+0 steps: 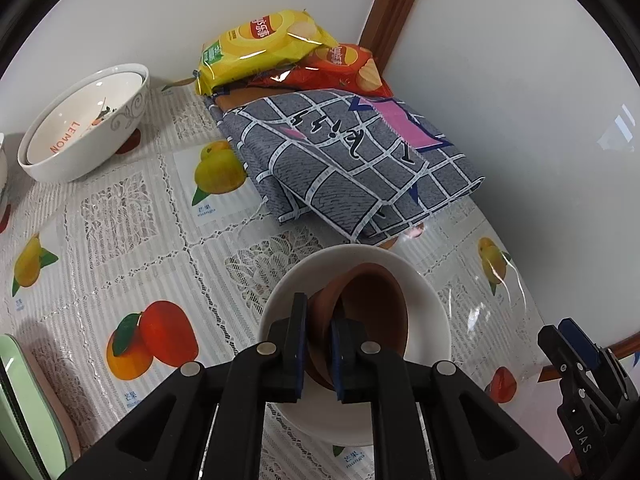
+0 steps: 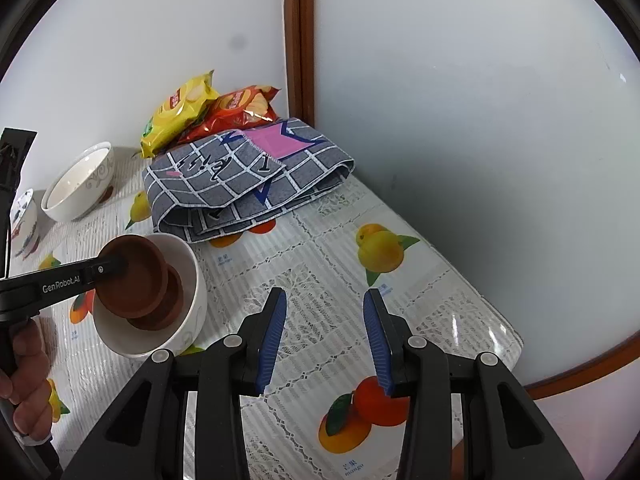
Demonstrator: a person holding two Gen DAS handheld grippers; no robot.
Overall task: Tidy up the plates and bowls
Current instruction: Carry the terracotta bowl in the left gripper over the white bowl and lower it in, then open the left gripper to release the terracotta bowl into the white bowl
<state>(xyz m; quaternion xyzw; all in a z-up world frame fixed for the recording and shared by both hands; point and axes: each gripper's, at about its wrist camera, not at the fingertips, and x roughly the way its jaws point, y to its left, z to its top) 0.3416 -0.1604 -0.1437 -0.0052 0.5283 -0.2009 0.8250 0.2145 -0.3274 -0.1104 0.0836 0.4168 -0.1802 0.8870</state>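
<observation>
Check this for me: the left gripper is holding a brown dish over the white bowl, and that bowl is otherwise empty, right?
Not quite. The left gripper does hold a brown dish over the white bowl, but the right wrist view shows a second brown dish already lying inside it.

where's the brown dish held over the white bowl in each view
Left wrist: brown dish at lower centre, pinched by the left gripper, tilted inside the white bowl.
Right wrist: it sits at left-centre, above a second brown dish.
Shared landmark: the folded grey checked cloth behind the bowl.

"LEMON" inside bowl; "GenRobot.AI" on left tongs.
</observation>
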